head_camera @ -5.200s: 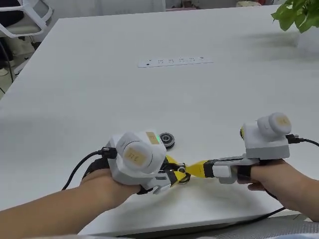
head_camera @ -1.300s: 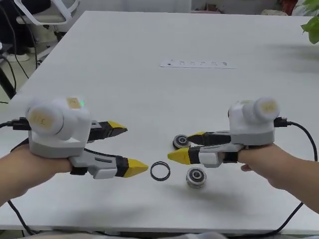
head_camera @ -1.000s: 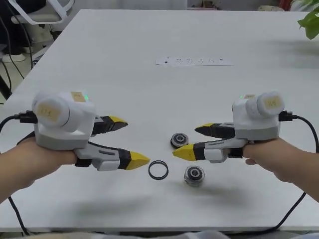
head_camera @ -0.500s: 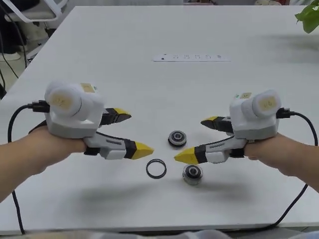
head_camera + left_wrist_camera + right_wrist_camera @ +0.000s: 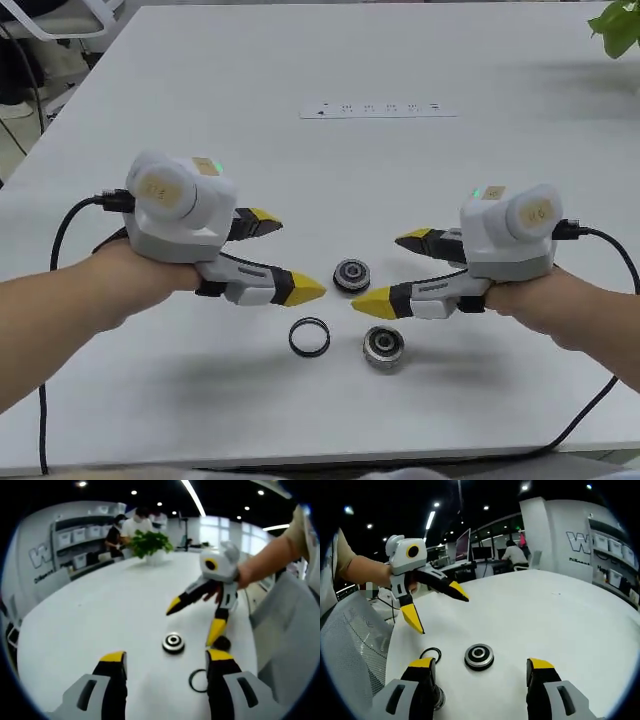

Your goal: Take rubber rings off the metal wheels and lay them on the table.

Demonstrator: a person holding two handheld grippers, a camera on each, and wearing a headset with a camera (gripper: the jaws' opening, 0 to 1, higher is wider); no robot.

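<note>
Your left gripper [image 5: 290, 255] is spread wide and holds nothing; it hangs above the table [image 5: 300, 180] with its yellow tips aimed toward the middle. Your right gripper [image 5: 385, 272] faces it from the other side, also spread and empty. The tips of the two come near each other without touching.

One rubber ring [image 5: 309, 337] lies flat on the table, loose, below the gap between the two grippers. A metal wheel [image 5: 383, 344] sits just beside it to the right, apart from it, under your right gripper's lower jaw. A second metal wheel [image 5: 351, 274] lies farther from you, between the two sets of tips, and looks dark around its rim.

All three pieces sit toward the near edge of the table, with a bare strip between them and that edge. Beyond the farther wheel the surface runs open up to a power strip [image 5: 378, 109], well apart from the work. A plant [image 5: 615, 25] stands at the far right corner. Your right gripper's cable [image 5: 600, 390] trails off the near edge on the right.
</note>
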